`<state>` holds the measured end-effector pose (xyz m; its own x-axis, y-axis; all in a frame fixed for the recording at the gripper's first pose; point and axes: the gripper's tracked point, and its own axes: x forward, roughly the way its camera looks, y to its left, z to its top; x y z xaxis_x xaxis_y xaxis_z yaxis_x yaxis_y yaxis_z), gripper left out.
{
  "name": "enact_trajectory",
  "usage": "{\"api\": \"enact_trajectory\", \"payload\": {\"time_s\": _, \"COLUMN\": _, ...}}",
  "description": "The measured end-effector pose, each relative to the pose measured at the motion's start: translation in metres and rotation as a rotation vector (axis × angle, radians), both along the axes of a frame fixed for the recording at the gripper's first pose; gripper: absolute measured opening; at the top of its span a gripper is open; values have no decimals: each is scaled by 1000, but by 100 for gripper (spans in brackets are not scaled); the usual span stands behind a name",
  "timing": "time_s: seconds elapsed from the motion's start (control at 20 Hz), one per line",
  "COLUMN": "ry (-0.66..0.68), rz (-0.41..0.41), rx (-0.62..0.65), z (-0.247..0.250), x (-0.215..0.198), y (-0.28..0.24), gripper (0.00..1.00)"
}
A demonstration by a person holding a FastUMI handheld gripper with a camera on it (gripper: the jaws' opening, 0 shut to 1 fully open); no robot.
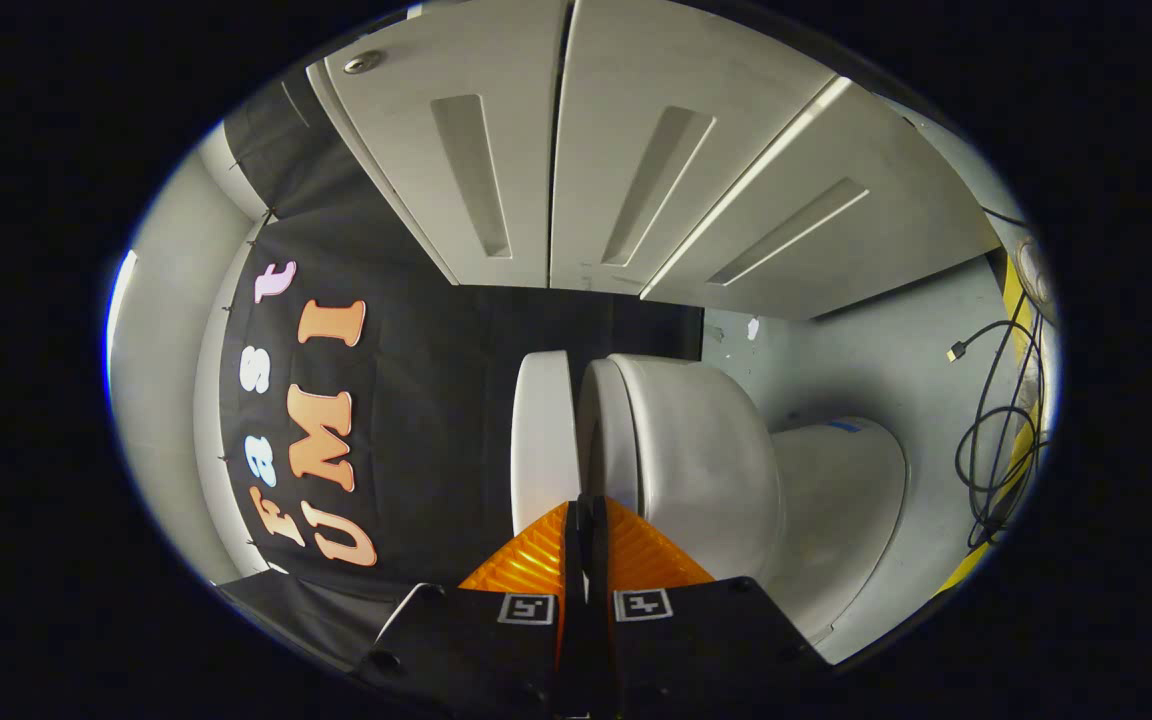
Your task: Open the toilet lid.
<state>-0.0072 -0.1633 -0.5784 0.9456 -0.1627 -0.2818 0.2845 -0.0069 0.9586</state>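
Beyond the cupboard doors [556,150], the toilet lid [542,440] stood at 12 o'clock: rigid, smooth plastic, likely light. Fingers [534,555] nearly together at its thin edge, gripping nothing clearly.

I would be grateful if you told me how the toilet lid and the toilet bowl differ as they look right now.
The toilet lid is a thin flat slab seen edge-on; the toilet bowl is a bulky rounded body. The lid stands apart from the bowl with a narrow gap between them, and the closed tongs point into that gap. The lid lies nearer the black cloth wall, the bowl nearer the cables. Both are plain white and glossy.
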Motion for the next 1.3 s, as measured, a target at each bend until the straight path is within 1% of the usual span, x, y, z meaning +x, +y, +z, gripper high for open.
{"api": "enact_trajectory", "payload": {"time_s": 0.1, "ry": 22, "rz": -11, "rx": -5, "z": 4, "x": 0, "y": 1, "gripper": 8}}
{"api": "enact_trajectory", "payload": {"time_s": 0.2, "ry": 12, "rz": -16, "rx": -24, "z": 22, "x": 2, "y": 2, "gripper": 8}}
{"api": "enact_trajectory", "payload": {"time_s": 0.45, "ry": 7, "rz": 16, "rx": -149, "z": 80, "x": 16, "y": 12, "gripper": 8}}
{"api": "enact_trajectory", "payload": {"time_s": 0.55, "ry": 9, "rz": 44, "rx": -197, "z": 108, "x": 22, "y": 22, "gripper": 8}}
{"api": "enact_trajectory", "payload": {"time_s": 0.65, "ry": 21, "rz": 79, "rx": -280, "z": 132, "x": 32, "y": 31, "gripper": 8}}
{"api": "enact_trajectory", "payload": {"time_s": 0.75, "ry": 17, "rz": 95, "rx": -328, "z": 158, "x": 41, "y": 37, "gripper": 8}}
{"api": "enact_trajectory", "payload": {"time_s": 0.95, "ry": 50, "rz": 78, "rx": -394, "z": 175, "x": 51, "y": 43, "gripper": 8}}
{"api": "enact_trajectory", "payload": {"time_s": 1.15, "ry": 54, "rz": 109, "rx": -455, "z": 196, "x": 57, "y": 59, "gripper": 8}}
{"api": "enact_trajectory", "payload": {"time_s": 1.3, "ry": 49, "rz": 118, "rx": -502, "z": 211, "x": 65, "y": 68, "gripper": 8}}
